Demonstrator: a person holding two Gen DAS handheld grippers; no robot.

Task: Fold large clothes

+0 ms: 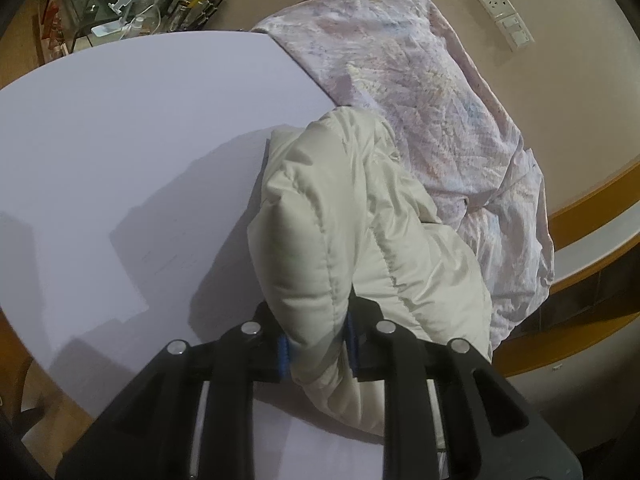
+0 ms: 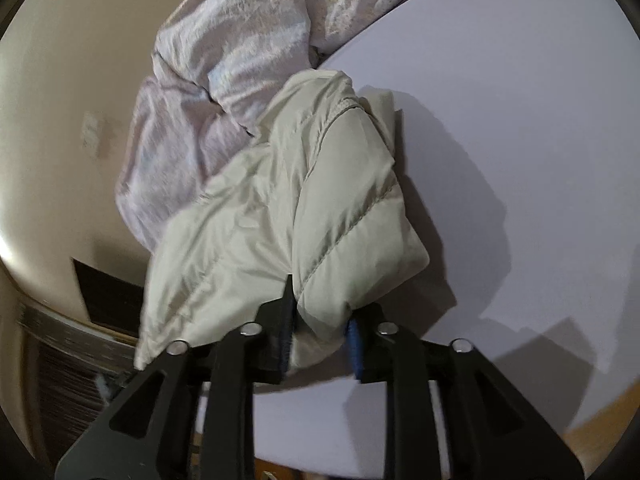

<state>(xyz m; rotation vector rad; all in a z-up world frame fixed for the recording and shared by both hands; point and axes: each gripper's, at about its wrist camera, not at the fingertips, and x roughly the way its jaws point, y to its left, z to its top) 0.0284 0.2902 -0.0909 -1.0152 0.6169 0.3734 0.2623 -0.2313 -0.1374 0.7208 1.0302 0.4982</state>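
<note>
White and smooth, the table (image 1: 120, 140) fills the left side of the left wrist view and the right side of the right wrist view (image 2: 520, 120). Dark shadows lie on it under the grippers.

A puffy cream jacket (image 1: 340, 220) sits in the middle of both views (image 2: 280, 200). It has stitched lines across its soft padded parts. Part of it rests on the table and part is lifted up.

The left gripper (image 1: 316, 344) is at the bottom middle of its view. Its 2 black fingers with blue pads (image 1: 283, 356) are pinching a thick fold of the jacket. The cloth bulges out above the pads.

The right gripper (image 2: 320, 340) is at the bottom middle of its view. It is also pinching a fold of the jacket between its pads (image 2: 355, 344). More of the jacket hangs down to the left of this gripper.

Behind the jacket lies a big crumpled sheet (image 1: 440, 100), pale pink with faint prints. It takes up the upper right of the left view and the upper left of the right view (image 2: 220, 60). It touches the jacket.

In the left view, a wall socket (image 1: 494, 0) shows at the upper right. Some cluttered things (image 1: 120, 4) sit at the upper left, too small to make out.
</note>
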